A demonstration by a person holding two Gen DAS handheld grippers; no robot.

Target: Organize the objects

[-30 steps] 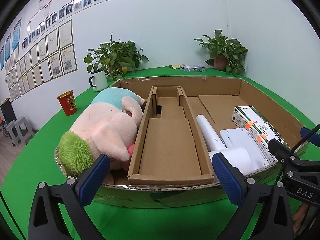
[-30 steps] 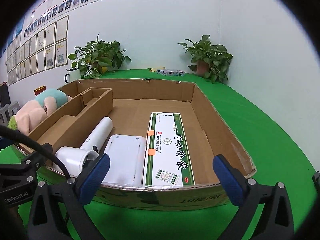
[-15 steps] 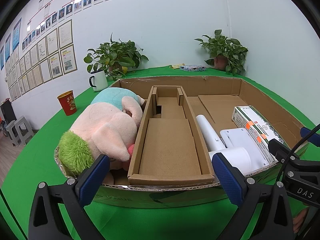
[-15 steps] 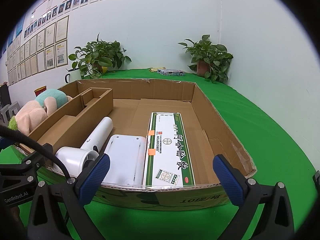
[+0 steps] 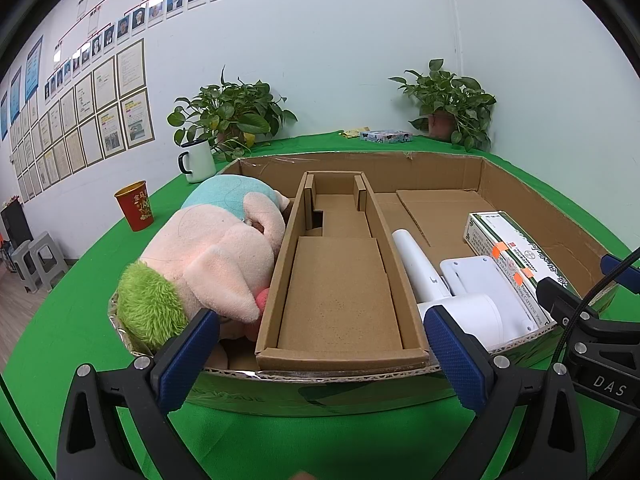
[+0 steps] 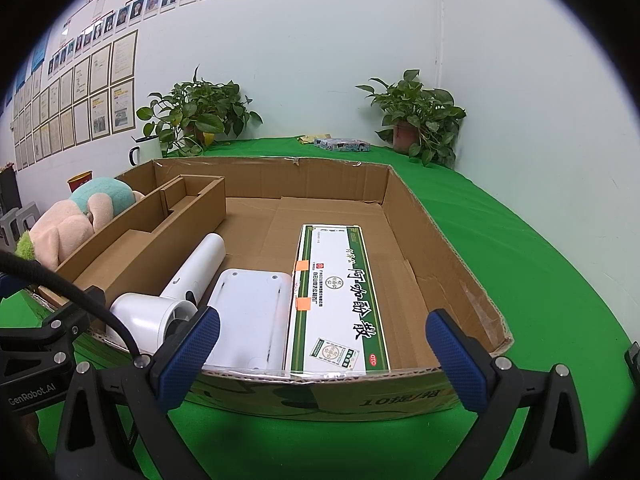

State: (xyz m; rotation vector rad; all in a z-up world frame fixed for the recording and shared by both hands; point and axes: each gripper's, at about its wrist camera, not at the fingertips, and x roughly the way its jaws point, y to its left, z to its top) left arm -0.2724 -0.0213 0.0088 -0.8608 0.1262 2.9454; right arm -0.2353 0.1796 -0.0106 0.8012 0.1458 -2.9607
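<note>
Both our tongs hang in front of the cardboard tray on the green counter, not touching anything. Left tongs: spread wide, nothing between the blue pads. Right tongs: same, spread wide and holding nothing.

Tray contents, left to right. Plush toy, pink body with teal cap and green tuft, fills the left compartment and leans on the cardboard insert. The insert sits in the middle of the tray and holds nothing that we can see. Right of it, the white hair dryer lies with its nozzle toward us, handle alongside the insert wall. Just beside that a flat white device, then the green-and-white medicine box lying flat, touching the device's edge.

Outside the tray: white mug and red cup on the left, two potted plants at the back wall.
</note>
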